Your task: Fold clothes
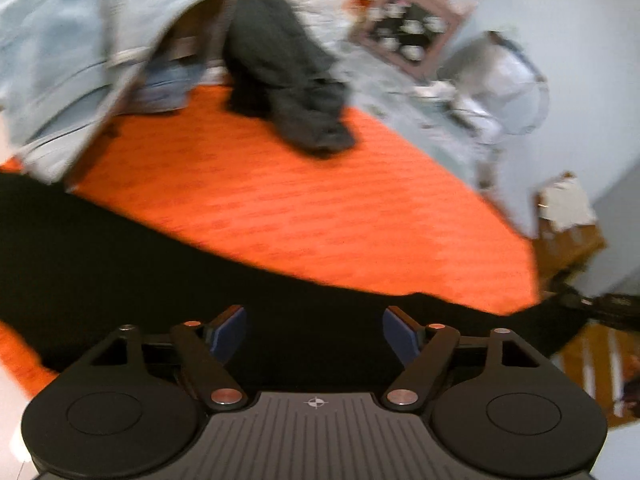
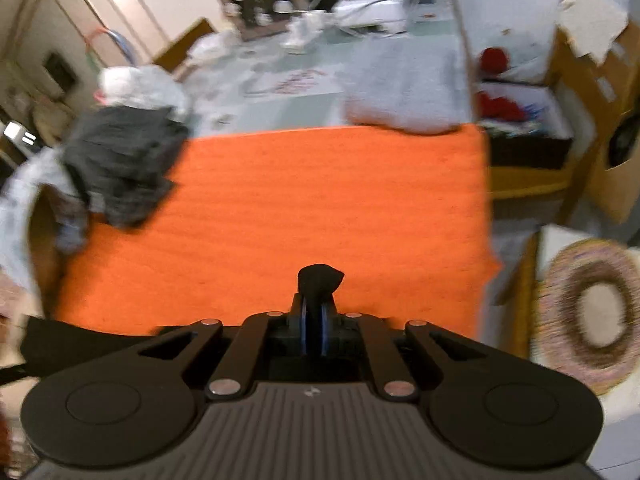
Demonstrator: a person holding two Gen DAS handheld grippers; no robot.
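A black garment (image 1: 160,264) stretches across the near side of the orange mat (image 1: 280,184). My left gripper (image 1: 314,330) is open just above its near edge, blue pads apart, nothing between them. My right gripper (image 2: 315,312) is shut on a corner of the black garment (image 2: 319,280), which bunches above the pads; the rest trails off to the left (image 2: 80,346). The orange mat also shows in the right wrist view (image 2: 300,208).
A pile of dark grey clothes (image 1: 296,80) and a light denim garment (image 1: 68,52) lie at the mat's far left. A folded grey cloth (image 2: 404,84) lies at the far edge. Cardboard boxes (image 2: 592,92) and a woven round mat (image 2: 592,320) stand to the right.
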